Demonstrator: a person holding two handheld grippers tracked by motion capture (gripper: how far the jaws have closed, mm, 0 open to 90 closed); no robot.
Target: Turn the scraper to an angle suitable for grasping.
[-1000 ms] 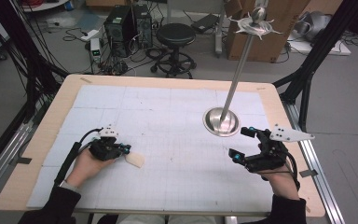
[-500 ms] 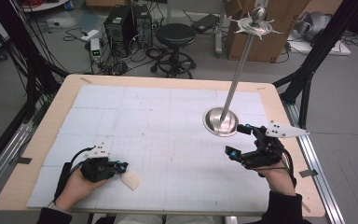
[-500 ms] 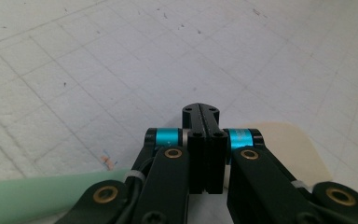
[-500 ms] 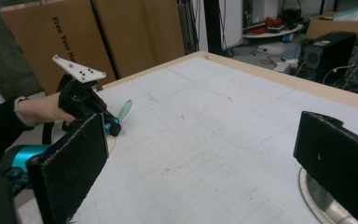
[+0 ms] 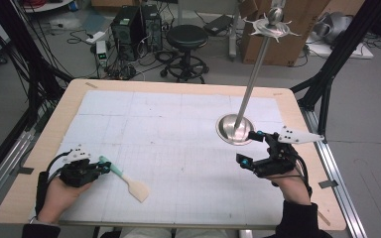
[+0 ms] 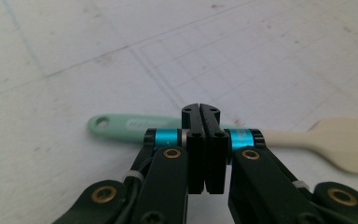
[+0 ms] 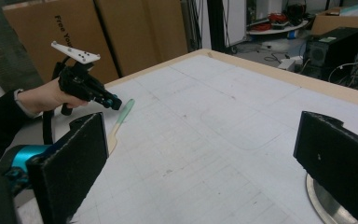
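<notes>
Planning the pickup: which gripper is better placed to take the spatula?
Left. The left gripper sits right at the spatula's green handle, jaws shut. The right gripper is across the table beside the metal stand.

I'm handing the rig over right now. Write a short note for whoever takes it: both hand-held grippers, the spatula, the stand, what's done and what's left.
Left hand-held gripper: jaws shut with nothing between them, tips just short of the spatula's green handle.
Right hand-held gripper: jaws wide open, holding nothing, beside the stand's round metal base.
Spatula: flat on the white mat at the near left, cream blade pointing right of the left hand-held gripper.
Stand: upright at the right of the mat, nothing hanging on its top hooks.
Done: nothing gripped so far.
Left: open the left jaws and pick up the spatula; it likely goes toward the stand.
</notes>
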